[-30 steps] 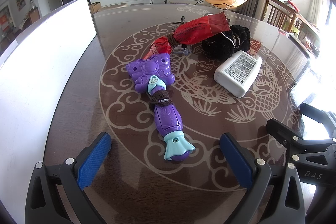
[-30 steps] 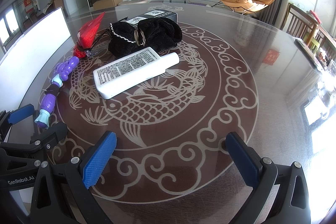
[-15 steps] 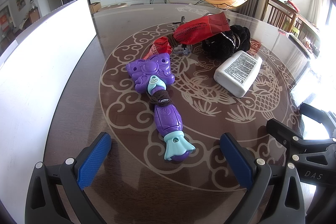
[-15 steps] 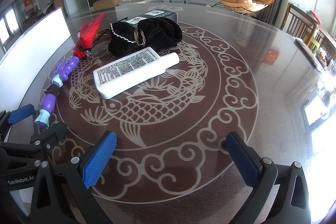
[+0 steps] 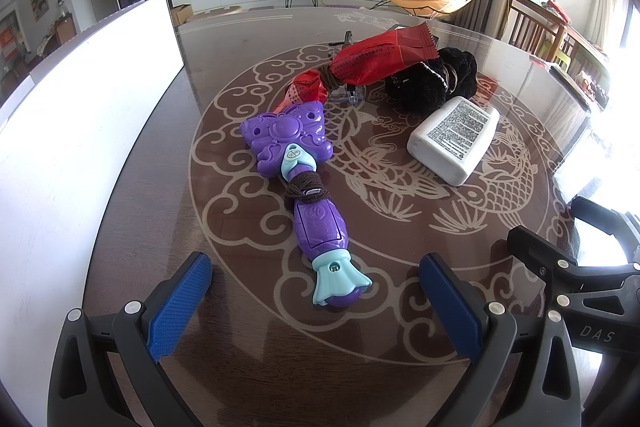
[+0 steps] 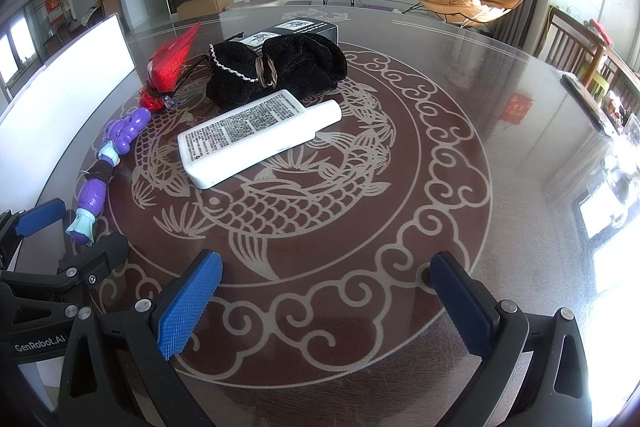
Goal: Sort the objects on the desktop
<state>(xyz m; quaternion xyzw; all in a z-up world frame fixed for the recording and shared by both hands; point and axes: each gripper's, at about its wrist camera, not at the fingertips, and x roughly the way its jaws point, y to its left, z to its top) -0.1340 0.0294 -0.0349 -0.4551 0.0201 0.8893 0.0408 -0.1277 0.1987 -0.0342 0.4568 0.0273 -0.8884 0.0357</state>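
A purple toy wand point(image 5: 304, 179) with a brown hair tie wound round its neck lies just ahead of my open left gripper point(image 5: 316, 301), its teal end between the blue pads. Behind it rest a red snack packet point(image 5: 380, 61) tied with a brown band, a black fuzzy cloth point(image 5: 432, 81) and a white bottle point(image 5: 456, 139). In the right wrist view my right gripper point(image 6: 326, 301) stands open and empty over the table, well short of the white bottle point(image 6: 256, 135), the black cloth point(image 6: 280, 67), the red packet point(image 6: 172, 59) and the purple wand point(image 6: 104, 167).
A large white panel point(image 5: 80, 131) stands along the table's left side. A dark box point(image 6: 296, 29) lies behind the black cloth. The glass-topped table point(image 6: 460, 147) is bare on its right half. Chairs stand beyond the right edge.
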